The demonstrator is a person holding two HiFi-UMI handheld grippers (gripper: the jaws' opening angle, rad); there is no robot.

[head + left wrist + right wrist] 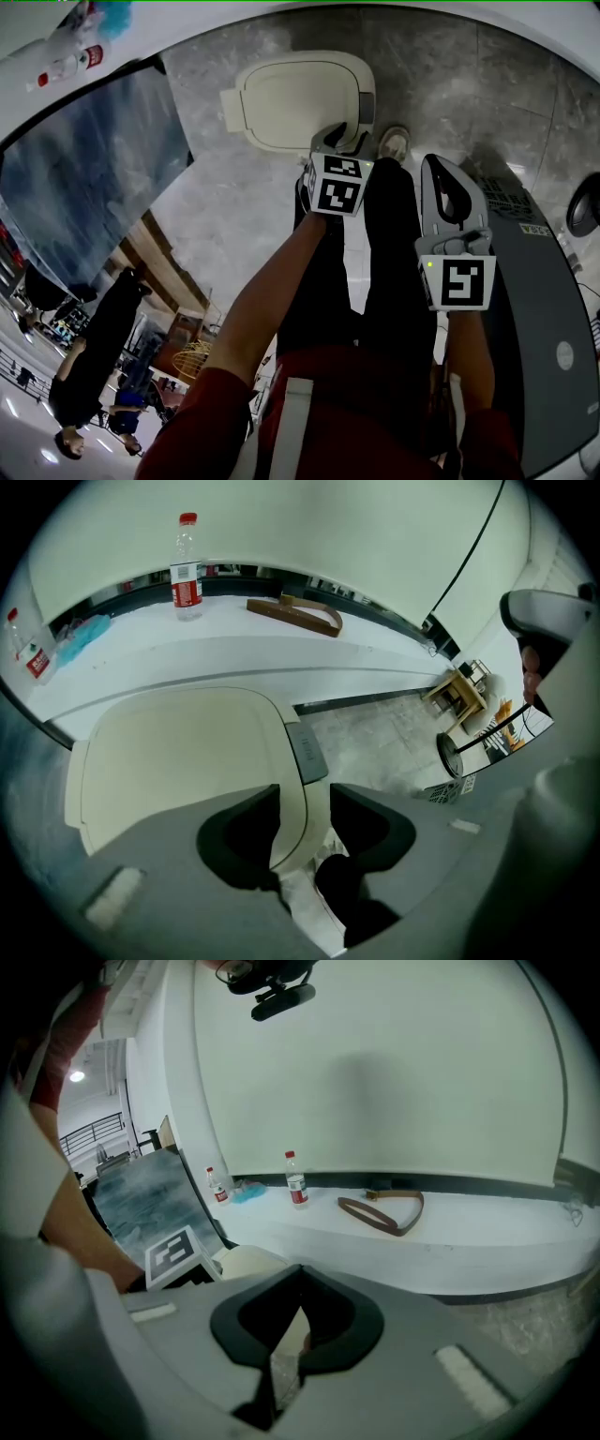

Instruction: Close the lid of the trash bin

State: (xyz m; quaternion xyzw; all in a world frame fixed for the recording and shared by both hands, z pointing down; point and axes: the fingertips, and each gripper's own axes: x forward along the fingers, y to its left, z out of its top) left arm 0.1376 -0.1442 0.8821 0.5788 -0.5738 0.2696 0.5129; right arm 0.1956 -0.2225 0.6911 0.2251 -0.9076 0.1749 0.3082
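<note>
Cream plastic trash bin lid (300,98) faces up from the grey marble floor (234,216), just below a white curved ledge (281,639). Left gripper (305,808) hangs over the lid's right edge, jaws wide apart with that rim showing between them. Right gripper (300,1274), jaws together and empty, is held farther back.

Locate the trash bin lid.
The trash bin lid sits upper centre in the head view, ahead of the left hand-held gripper; in the left gripper view its edge shows between the open jaws.
</note>
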